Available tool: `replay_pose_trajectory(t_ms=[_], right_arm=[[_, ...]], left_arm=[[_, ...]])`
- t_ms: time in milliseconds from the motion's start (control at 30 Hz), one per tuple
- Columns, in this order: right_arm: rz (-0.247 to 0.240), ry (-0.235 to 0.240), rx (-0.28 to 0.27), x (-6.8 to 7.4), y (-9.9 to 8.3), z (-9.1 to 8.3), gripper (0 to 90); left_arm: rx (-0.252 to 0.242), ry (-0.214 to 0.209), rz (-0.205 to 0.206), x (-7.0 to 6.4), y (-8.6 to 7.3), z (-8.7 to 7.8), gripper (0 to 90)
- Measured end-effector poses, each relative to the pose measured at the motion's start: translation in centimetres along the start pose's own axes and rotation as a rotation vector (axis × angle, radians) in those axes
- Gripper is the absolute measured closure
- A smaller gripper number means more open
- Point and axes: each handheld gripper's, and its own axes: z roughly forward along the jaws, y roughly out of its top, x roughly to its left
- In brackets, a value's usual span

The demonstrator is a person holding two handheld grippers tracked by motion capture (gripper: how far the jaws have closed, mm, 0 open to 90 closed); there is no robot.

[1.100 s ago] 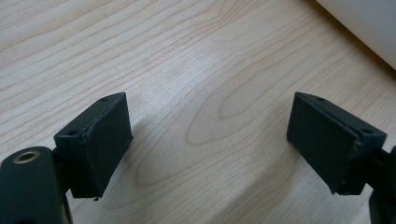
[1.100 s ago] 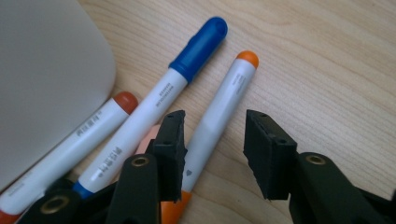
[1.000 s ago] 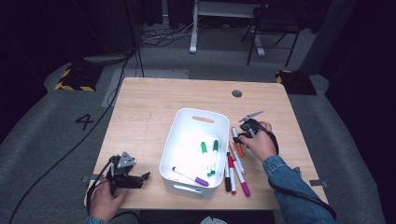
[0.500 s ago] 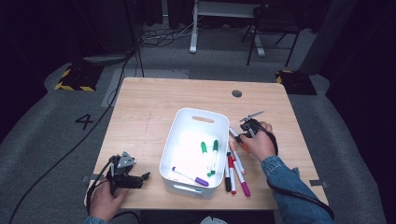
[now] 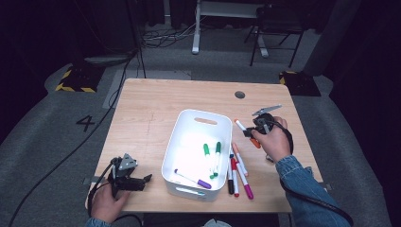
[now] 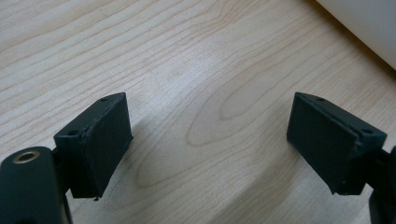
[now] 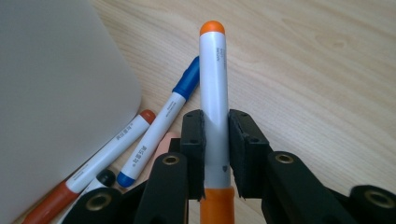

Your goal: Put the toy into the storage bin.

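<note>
Sorting markers into the white bin (image 5: pixel 176 156): carry step in hand, judging by the lift. Right gripper (image 7: pixel 215 154) clamped on an orange marker (image 7: pixel 213 93), held above the table (image 5: pixel 151 113) just right of the bin's far right corner. Left gripper (image 6: pixel 210 140) parked at the near left, jaws wide apart, nothing between. Next, probably: swing left over the bin, beside the green markers (image 5: pixel 211 153), then release. More markers (image 5: pixel 239 170) waiting on the right.

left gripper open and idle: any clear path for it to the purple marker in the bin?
Probably yes. The left gripper sits open on the table just beside the white bin, and the purple marker lies at the bin's near end. Only the bin wall stands between, so it must go over the rim.
</note>
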Motion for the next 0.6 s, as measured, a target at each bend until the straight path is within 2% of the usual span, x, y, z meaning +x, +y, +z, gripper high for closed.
replay_pose_trajectory(t_ms=[267,400,600], right_arm=[[-0.038,0.01,-0.061,0.9,0.9,-3.5,77.1],[-0.055,0.021,-0.083,1.9,1.2,-5.1,77.1],[-0.109,0.028,-0.104,3.4,1.6,-7.3,77.1]], left_arm=[[0.0,0.0,0.0,0.0,0.0,0.0,14.1],[0.0,-0.001,-0.001,0.0,0.0,0.0,14.1],[0.0,0.0,0.0,0.0,0.0,0.0,14.1]])
